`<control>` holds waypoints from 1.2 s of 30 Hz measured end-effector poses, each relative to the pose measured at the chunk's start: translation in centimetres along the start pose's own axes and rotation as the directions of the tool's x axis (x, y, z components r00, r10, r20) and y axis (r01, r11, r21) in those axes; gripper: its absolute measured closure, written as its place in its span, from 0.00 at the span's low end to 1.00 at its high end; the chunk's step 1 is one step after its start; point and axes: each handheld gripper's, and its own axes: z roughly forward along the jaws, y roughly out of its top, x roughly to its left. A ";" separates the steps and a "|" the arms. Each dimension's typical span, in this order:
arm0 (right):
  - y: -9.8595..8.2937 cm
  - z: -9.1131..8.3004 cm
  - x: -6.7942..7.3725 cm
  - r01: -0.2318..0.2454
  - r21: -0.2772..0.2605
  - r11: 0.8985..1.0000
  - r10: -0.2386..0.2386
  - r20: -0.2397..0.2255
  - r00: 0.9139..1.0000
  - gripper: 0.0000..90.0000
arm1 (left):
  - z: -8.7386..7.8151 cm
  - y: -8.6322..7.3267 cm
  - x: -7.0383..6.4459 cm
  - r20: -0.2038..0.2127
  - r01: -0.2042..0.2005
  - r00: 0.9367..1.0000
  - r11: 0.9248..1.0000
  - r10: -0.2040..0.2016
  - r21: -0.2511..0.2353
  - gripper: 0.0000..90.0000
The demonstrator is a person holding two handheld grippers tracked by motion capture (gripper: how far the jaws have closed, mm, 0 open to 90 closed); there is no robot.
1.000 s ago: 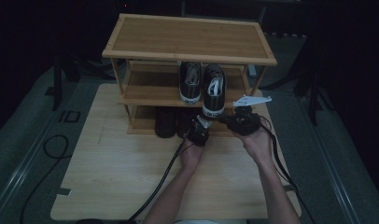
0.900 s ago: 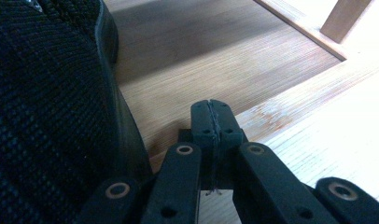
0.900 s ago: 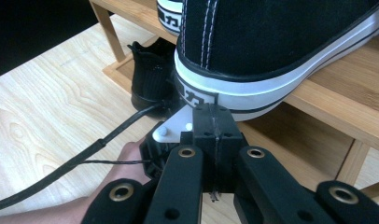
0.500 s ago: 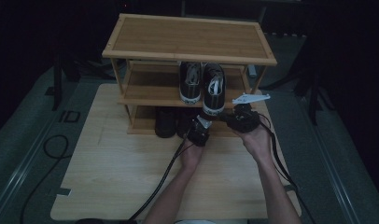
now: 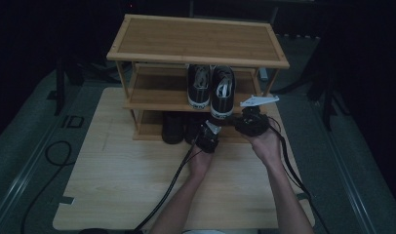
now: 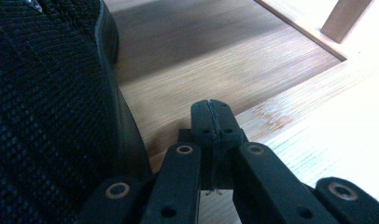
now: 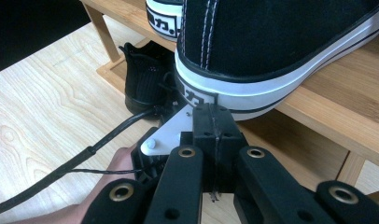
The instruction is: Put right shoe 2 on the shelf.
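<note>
Down low at the rack's (image 5: 137, 100) front, both grippers, side by side and near each other.

Left gripper (image 6: 211, 114): jaws pressed flat together, nothing between them. Pointed in over the bottom shelf (image 6: 234, 60). Just to its left, close enough to crowd the jaws, a black mesh shoe (image 6: 47, 107); touching or not, could not tell. Ahead and to its right, a rack leg (image 6: 341, 18) standing at the shelf's edge. Seen from the high view at (image 5: 207, 138), held just in front of the dark shoes (image 5: 172, 127) on the lowest shelf.

Right gripper (image 7: 213, 119): jaws likewise closed tight, empty. Right above and ahead of its tips, the heel of a black sneaker (image 7: 271, 46) with a white sole, overhanging the middle shelf's (image 7: 337, 98) front edge; tips very near the sole, contact unclear. Beyond that, to the gripper's left, the heel of its twin (image 7: 162, 16). Below and left of the tips, the left gripper's plate and cable, with the mesh shoe past them. From the high view, at (image 5: 250, 122), just below and right of the sneaker pair (image 5: 211, 87), grey plate on top.
</note>
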 end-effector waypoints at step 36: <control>0.3 0.2 -0.3 -0.014 -0.008 1.000 0.014 0.045 0.999 1.00 | 0.0 0.0 0.1 0.006 0.004 1.000 1.000 -0.004 0.003 1.00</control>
